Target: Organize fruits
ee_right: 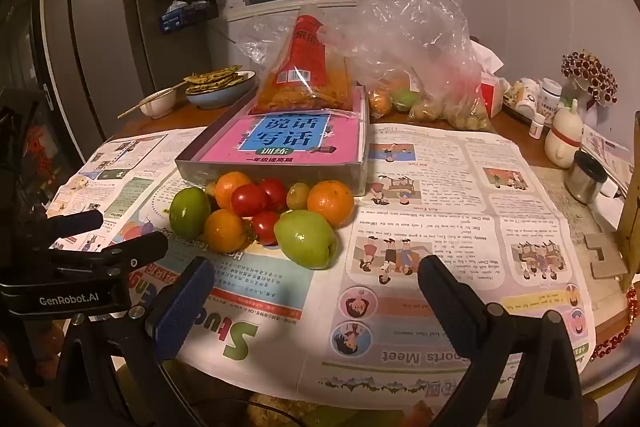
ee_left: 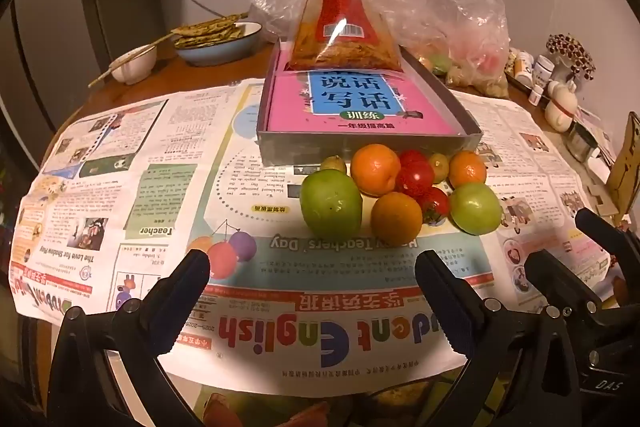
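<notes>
A pile of fruit lies on the newspaper (ee_left: pixel 280 267) just in front of a shallow box (ee_left: pixel 368 143). It holds a large green fruit (ee_left: pixel 331 203) (ee_right: pixel 189 211), a second green fruit (ee_left: pixel 475 207) (ee_right: pixel 306 239), three oranges (ee_left: pixel 376 169) (ee_right: pixel 330 201), red tomatoes (ee_left: pixel 416 175) (ee_right: pixel 248 199) and two small greenish fruits (ee_left: pixel 439 165). My left gripper (ee_left: pixel 312 267) (ee_right: pixel 120 231) is open, short of the pile, with nothing between its fingers. My right gripper (ee_right: pixel 316 267) (ee_left: pixel 564 243) is open too, near the second green fruit and apart from it.
The box holds a pink book (ee_right: pixel 288 143) and a snack bag (ee_right: pixel 304 79). Behind it lie clear plastic bags with more fruit (ee_right: pixel 420 83). A blue bowl of flatbread (ee_right: pixel 218 87) and a white bowl with chopsticks (ee_right: pixel 160 103) stand far left. Bottles, a metal cup (ee_right: pixel 584 179) and a wooden piece (ee_right: pixel 628 219) are at right.
</notes>
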The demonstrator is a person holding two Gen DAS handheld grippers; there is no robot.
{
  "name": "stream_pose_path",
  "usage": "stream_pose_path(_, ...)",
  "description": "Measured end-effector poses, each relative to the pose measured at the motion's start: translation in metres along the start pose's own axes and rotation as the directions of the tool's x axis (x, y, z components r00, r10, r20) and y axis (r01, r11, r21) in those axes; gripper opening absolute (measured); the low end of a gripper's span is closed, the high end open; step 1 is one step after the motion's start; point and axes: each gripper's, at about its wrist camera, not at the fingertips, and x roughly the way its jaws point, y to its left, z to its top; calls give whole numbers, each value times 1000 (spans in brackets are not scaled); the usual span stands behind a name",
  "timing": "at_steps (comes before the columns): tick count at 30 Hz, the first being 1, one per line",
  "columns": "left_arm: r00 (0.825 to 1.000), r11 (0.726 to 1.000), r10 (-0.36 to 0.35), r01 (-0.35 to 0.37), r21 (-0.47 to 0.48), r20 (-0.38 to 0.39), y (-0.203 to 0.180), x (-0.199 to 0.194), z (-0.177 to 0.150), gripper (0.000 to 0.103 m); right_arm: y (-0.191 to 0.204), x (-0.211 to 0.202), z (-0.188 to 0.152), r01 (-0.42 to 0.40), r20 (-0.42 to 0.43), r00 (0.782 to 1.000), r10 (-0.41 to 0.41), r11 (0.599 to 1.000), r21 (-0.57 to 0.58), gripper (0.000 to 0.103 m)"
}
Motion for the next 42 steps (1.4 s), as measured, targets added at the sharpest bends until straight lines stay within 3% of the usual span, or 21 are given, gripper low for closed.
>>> stream_pose_path(4, 999, 1000, 0, -1, 14, 48, -9, -11, -3, 102, 0, 2, 1, 1, -1, 1000, -1, 1000, -7, 103)
stream_pose_path(17, 999, 999, -39, 39, 3, 22, -5, -7, -3, 102, 2, -5, -1, 6, 2, 1000, -6, 1000, -14, 103)
stream_pose_path(42, 999, 999, -29, 28, 25, 27, -12, -6, -6, 102, 2, -1, -3, 4, -24, 1000, -5, 1000, -14, 103)
